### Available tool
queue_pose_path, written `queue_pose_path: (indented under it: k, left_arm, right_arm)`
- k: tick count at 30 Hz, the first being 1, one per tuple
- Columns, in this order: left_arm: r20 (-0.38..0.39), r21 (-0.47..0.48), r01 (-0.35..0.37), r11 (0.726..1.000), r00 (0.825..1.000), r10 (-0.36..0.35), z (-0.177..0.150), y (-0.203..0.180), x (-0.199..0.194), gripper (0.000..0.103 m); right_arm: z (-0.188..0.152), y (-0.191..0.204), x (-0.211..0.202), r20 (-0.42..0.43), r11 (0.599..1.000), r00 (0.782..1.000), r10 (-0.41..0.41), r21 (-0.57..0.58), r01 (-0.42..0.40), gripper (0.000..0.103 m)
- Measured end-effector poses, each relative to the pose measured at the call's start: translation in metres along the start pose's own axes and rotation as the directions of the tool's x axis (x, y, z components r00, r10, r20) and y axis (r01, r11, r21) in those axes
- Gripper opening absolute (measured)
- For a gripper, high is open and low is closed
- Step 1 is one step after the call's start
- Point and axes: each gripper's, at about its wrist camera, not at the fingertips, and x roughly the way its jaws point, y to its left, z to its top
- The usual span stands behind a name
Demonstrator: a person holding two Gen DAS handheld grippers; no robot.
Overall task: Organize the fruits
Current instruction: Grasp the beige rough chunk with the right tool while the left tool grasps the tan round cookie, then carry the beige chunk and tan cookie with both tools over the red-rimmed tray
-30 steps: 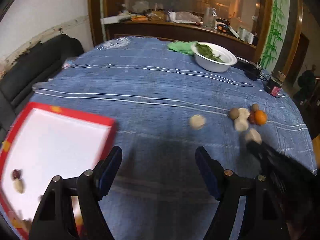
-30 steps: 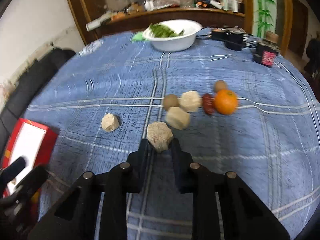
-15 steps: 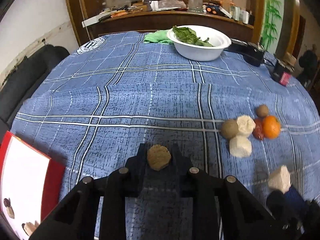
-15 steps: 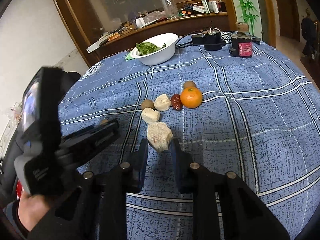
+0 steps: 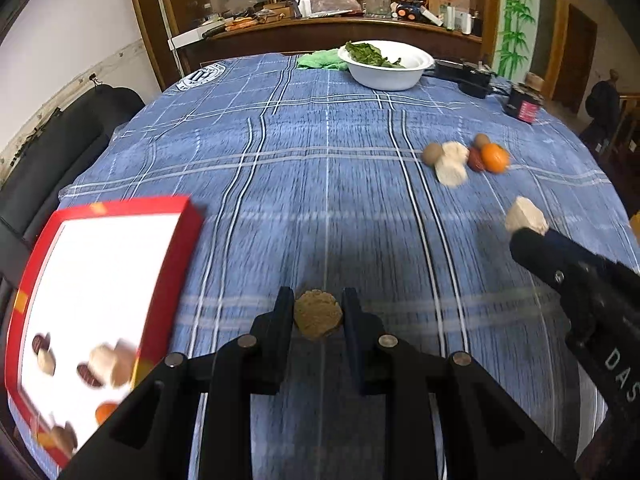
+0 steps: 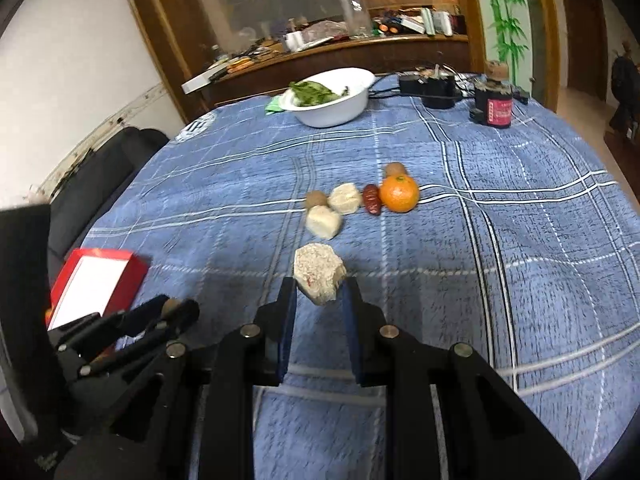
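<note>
Upright, the pale chunk (image 6: 319, 278) stands clamped in the right tool (image 6: 319, 296).

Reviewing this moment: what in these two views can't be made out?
- Left wrist view: the pieces in the red box are smeared by motion blur; their kinds are unclear.
- Right wrist view: the box's contents are hidden behind the left gripper.
- Both views: the jar label is too small to read.
</note>
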Motion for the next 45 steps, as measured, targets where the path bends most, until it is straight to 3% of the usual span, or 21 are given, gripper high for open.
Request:
queue_pose_path:
  k: [7,18,31,45]
  left_arm:
    - [0.013,-0.006,0.055,0.998,0.998,-0.055,-0.029,0.015,-0.033,0.023]
    - [0.035,-0.06,0.083,0.995,0.996,-0.081,-0.053,0.046,-0.056,0.023]
    - [0.041,-0.086,0.096,0.992,0.995,-0.092,-0.079,0.065,-0.068,0.023]
    - [0.055,-0.102,0.072,0.992,0.996,-0.067,-0.083,0.073,-0.075,0.023]
  right_arm:
    - [-0.03,0.021,-0.04,0.007,0.998,1.0,-0.004,-0.061,0.005,0.025]
    - [-0.058,0.049,-0.081,0.05,0.995,0.998,0.044,-0.087,-0.04,0.025]
    - [-0.078,0.062,-0.088,0.055,0.994,0.997,0.062,-0.09,-0.056,0.025]
    - [-0.088,0.059,-0.08,0.022,0.995,0.998,0.057,-0.082,-0.055,0.025]
